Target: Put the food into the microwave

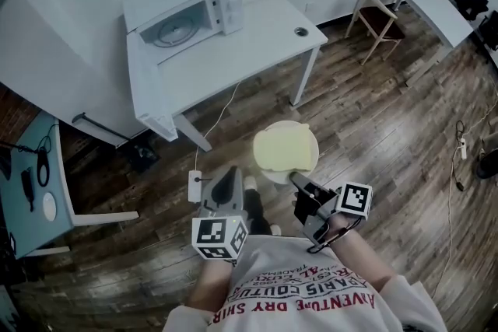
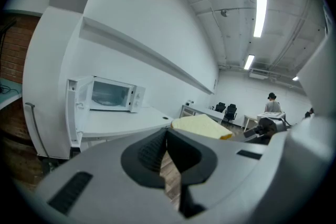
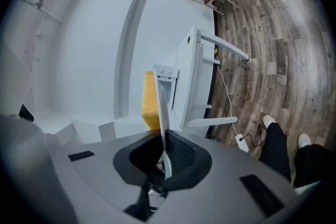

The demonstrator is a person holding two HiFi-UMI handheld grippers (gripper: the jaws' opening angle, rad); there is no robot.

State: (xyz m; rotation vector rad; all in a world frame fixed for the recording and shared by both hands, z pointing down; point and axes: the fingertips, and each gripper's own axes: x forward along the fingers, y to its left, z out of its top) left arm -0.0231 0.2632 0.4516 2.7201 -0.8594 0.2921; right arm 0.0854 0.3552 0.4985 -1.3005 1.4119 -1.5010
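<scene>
Beyond the right gripper [image 1: 296,179], clamped on its plate [image 1: 274,174], lies food [image 1: 285,148]; left gripper [image 1: 229,173] closed.

Both forearms stick out in front of the chest, pointing a bit downward. The right gripper [image 1: 298,181] is clamped on the near rim of the plate [image 1: 274,176]. The left gripper [image 1: 227,176] hangs just left of the plate, jaws pressed together with nothing in them.
</scene>
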